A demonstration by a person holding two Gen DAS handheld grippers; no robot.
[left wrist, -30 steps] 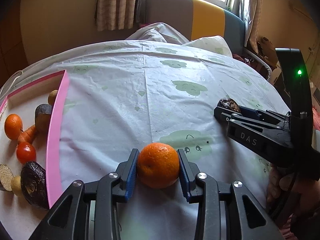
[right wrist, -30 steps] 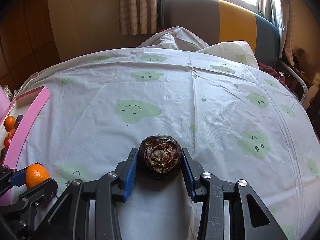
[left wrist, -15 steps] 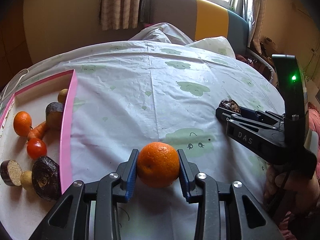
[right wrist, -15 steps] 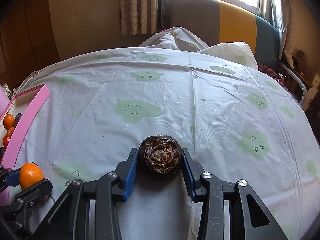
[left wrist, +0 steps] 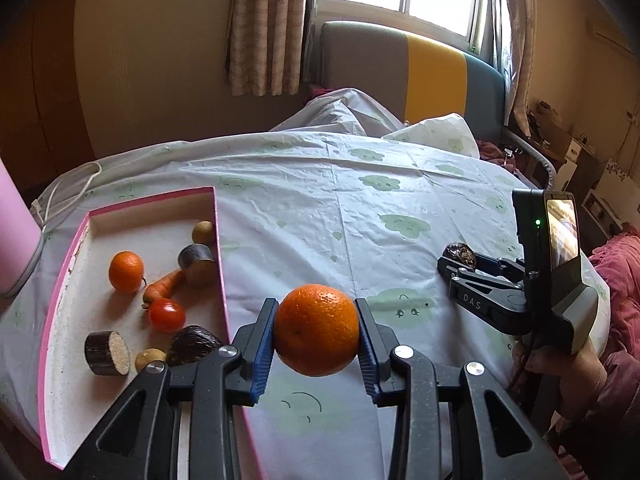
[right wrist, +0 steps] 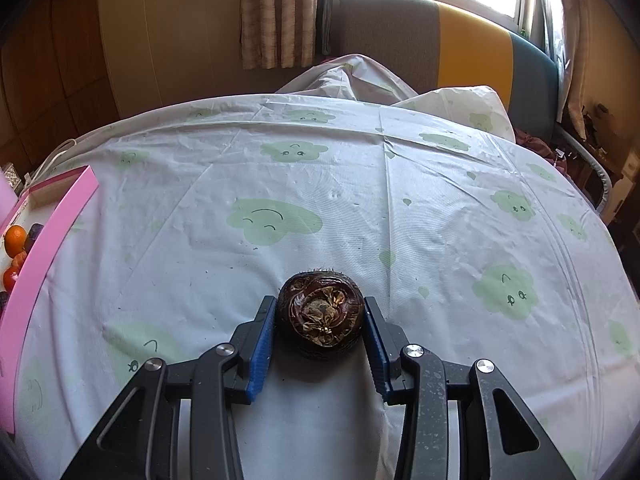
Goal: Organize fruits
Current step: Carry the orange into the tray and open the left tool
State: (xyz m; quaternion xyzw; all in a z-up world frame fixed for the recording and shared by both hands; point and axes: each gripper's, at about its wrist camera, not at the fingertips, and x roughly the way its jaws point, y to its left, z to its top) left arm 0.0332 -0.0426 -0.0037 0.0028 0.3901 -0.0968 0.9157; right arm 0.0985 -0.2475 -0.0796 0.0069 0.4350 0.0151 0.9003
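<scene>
Now left claw (left wrist: 316, 330) grips orange (left wrist: 316, 330); right claw (right wrist: 320, 320) clamps brown fruit (right wrist: 320, 320)

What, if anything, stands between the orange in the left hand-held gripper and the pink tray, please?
Only the tray's own right wall, beside the left hand-held gripper; the held orange must clear it. Just inside, the near corner is crowded by a dark fruit and a tomato; the far end has bare floor.

The pink tray (right wrist: 48, 232) is cut off at the right-wrist view's left edge.
</scene>
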